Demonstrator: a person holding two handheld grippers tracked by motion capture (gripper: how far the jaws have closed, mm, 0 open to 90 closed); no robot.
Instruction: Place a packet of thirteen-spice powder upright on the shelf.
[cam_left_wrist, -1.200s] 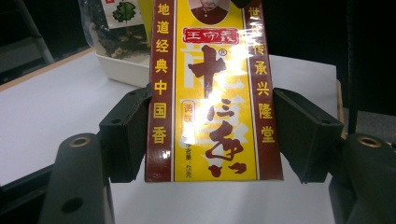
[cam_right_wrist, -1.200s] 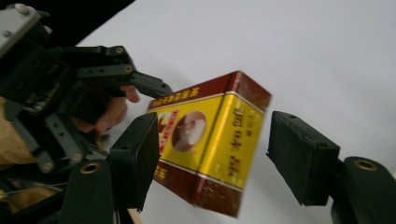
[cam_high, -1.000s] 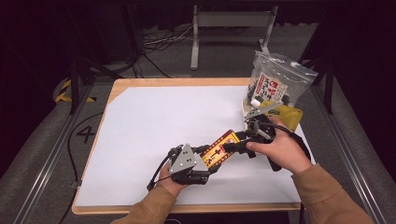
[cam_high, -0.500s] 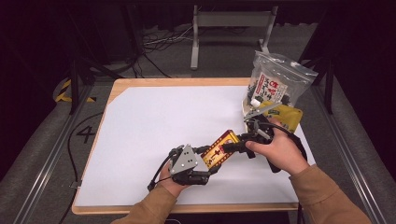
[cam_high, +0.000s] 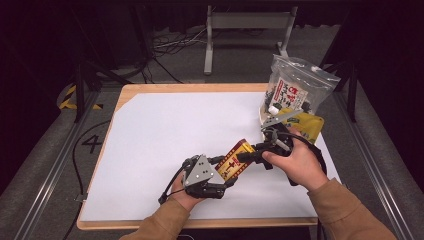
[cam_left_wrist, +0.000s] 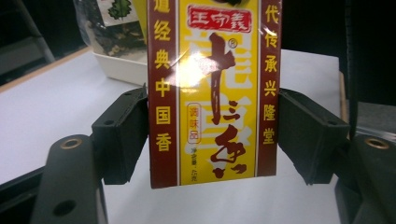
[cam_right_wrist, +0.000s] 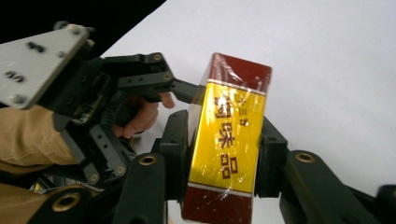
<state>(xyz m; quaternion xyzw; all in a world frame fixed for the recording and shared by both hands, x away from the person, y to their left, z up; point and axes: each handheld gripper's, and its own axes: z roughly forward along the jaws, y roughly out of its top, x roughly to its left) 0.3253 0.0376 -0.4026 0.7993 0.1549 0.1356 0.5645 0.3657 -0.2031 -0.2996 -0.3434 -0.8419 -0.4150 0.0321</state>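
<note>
Item: yellow-and-maroon box (cam_high: 234, 160), cellophane-wrapped, printed with Chinese characters. Location: lower centre of the high view, above the white sheet (cam_high: 175, 130) that covers the wooden table (cam_high: 125, 92). It slants from lower left to upper right between the two grippers.

Left gripper (cam_high: 220, 186): lower centre of the high view, grey three-cornered plate on top. In the left gripper view its jaws flank the lower end of the box (cam_left_wrist: 215, 93). The left pad meets the maroon edge; the right pad stands just beside the other edge, contact not certain. The jaws have just been opening a little, with the box between them.

Right gripper (cam_high: 250, 156): right of centre in the high view, held in the person's right hand (cam_high: 295, 162). In the right gripper view its pads press both long sides of the box (cam_right_wrist: 226, 140). The jaws have just been closing onto it. The left gripper (cam_right_wrist: 184, 93) shows at upper left of that view.

Container 1: clear plastic bag (cam_high: 295, 90), upper right of the high view, standing upright. Contents: dark dried pieces behind a white-and-red label.

Container 2: yellow pouch (cam_high: 307, 125), just below the bag; contents not visible.

Container 3: shallow white tray (cam_left_wrist: 126, 67), upper left of the left gripper view, with the clear bag standing in it.
</note>
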